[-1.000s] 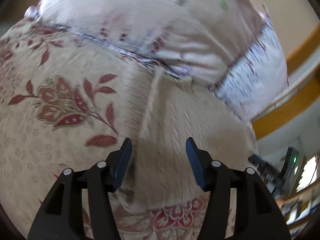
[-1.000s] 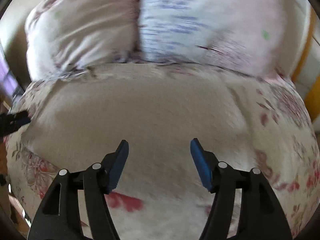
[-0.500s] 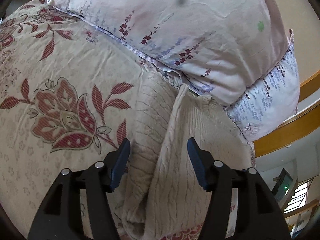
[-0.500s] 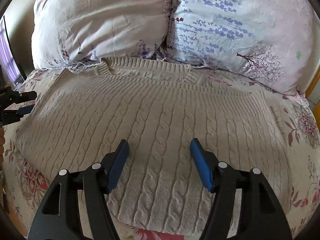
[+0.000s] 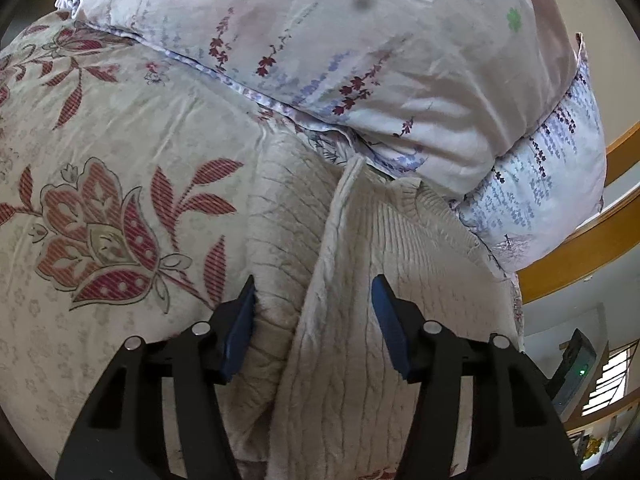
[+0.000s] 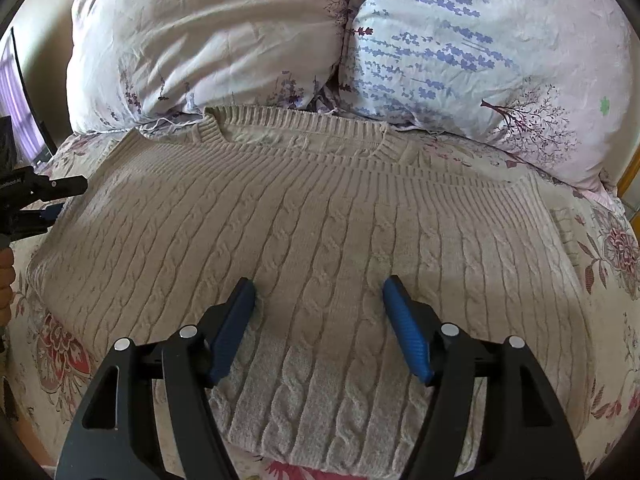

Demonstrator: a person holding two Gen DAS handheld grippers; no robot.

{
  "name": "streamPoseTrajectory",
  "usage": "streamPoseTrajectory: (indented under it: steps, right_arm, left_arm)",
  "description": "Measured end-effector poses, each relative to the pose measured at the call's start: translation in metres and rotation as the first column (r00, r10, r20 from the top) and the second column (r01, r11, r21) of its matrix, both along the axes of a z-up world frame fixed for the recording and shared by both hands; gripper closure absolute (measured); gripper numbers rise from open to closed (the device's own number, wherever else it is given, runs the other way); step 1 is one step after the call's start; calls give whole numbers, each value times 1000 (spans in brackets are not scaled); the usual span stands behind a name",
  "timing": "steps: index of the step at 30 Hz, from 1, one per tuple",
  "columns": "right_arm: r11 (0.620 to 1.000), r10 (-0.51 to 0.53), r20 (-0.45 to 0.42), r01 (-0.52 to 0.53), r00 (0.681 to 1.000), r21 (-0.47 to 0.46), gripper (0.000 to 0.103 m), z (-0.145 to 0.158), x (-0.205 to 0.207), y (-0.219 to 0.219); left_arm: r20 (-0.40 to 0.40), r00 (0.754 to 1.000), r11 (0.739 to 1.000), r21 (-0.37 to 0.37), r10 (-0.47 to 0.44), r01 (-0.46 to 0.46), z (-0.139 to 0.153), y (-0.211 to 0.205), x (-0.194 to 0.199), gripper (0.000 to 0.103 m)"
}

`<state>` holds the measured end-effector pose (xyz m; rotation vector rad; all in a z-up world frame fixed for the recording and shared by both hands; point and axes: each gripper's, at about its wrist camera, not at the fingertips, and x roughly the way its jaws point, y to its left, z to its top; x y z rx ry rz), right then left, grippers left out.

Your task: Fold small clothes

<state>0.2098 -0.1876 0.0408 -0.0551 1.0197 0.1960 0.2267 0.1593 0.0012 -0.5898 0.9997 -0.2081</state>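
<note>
A beige cable-knit sweater (image 6: 320,220) lies flat on the bed, collar toward the pillows. My right gripper (image 6: 319,290) is open and empty, hovering over the sweater's lower middle. In the left wrist view the sweater's side (image 5: 360,280) shows with a folded sleeve (image 5: 280,240) lying along its edge. My left gripper (image 5: 312,292) is open, its jaws straddling the sleeve fold without holding it. The left gripper also shows at the far left of the right wrist view (image 6: 36,200), beside the sweater's edge.
Two floral pillows (image 6: 208,40) (image 6: 480,52) lie against the sweater's collar. The bedspread (image 5: 100,200) has red flower prints. A wooden rail (image 5: 580,248) runs at the right in the left wrist view.
Both views went from blurred to sharp as the grippers settled. The left gripper has shifted slightly closer along the sleeve fold; the right gripper has held still for the last half second.
</note>
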Motion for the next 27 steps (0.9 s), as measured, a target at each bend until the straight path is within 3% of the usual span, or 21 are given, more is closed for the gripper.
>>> streamPoseTrajectory:
  steps: [5, 9, 14, 23, 27]
  right_arm:
    - [1000, 5, 4, -6, 1000, 7, 34, 0, 0, -1]
    - [1000, 4, 7, -5, 1000, 11, 34, -1, 0, -1]
    - [1000, 5, 7, -5, 1000, 27, 33, -2, 0, -2]
    - [994, -41, 25, 39, 999, 105, 31, 10, -13, -25]
    - [986, -98, 45, 91, 994, 140, 28, 18, -22, -52]
  left_arm:
    - [-16, 1000, 999, -43, 7, -7, -4, -1, 1, 65]
    - [-25, 1000, 996, -84, 5, -7, -6, 1, 3, 70]
    - [-25, 999, 982, -187, 26, -30, -6, 8, 0, 83]
    - [126, 992, 959, -274, -32, 65, 54, -24, -5, 87]
    - [191, 978, 937, -319, -84, 143, 81, -53, -3, 87]
